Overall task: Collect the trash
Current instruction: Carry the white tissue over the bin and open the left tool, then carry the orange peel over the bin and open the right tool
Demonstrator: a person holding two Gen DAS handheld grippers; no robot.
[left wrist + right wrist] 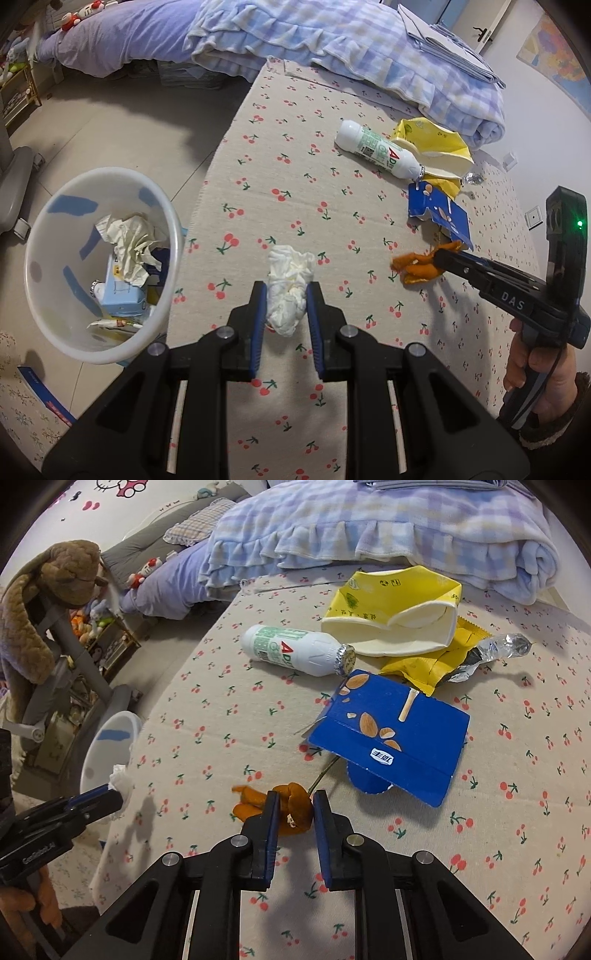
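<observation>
My left gripper [286, 291] is shut on a crumpled white tissue [290, 284] just above the cherry-print cloth; the tissue also shows in the right wrist view [122, 781]. My right gripper [294, 801] is shut on a piece of orange peel [291, 805], which also shows in the left wrist view [415, 266]. The white trash bin [48, 236] stands on the floor to the left, holding crumpled paper and cartons. On the cloth lie a white bottle [295, 650], a blue carton [399, 738], a yellow paper cup [395, 609] and a yellow foil wrapper [454, 657].
The cherry-print cloth [295, 184] covers a low surface whose left edge drops to the tiled floor. A folded checked blanket [369, 528] lies along the far side. A plush bear on a grey chair [44, 602] stands at left. A blue box [44, 398] lies on the floor.
</observation>
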